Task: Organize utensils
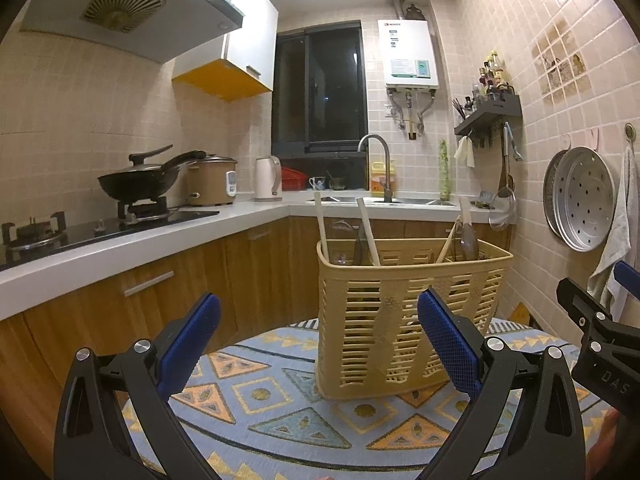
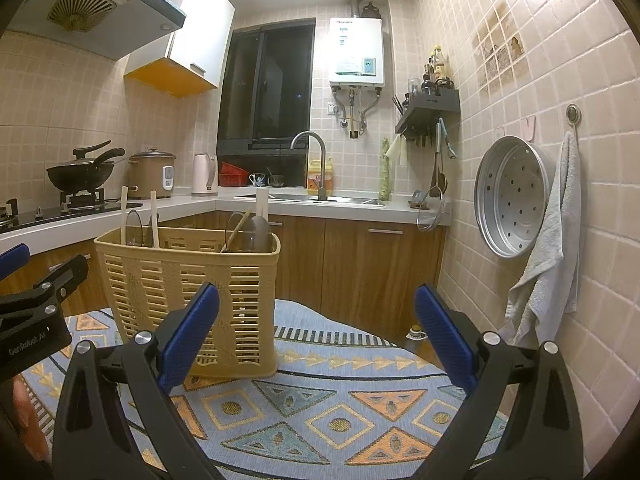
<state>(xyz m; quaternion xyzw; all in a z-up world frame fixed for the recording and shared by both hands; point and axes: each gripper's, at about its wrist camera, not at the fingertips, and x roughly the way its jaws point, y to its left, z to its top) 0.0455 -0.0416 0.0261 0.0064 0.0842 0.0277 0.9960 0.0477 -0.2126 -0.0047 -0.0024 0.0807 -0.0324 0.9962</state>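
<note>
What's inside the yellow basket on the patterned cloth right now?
The yellow basket holds upright pale-handled utensils, some on its left side, some on its right, plus a brown spoon. Their lower ends are mostly hidden behind the slatted wall, so the basket bottom cannot be seen.

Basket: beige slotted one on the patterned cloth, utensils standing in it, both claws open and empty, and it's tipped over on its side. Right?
Not quite. The basket is not on its side: it stands upright on the patterned cloth, as the left wrist view shows. The rest holds: utensils stand in it, and the left claw and right claw are both open and empty.
</note>
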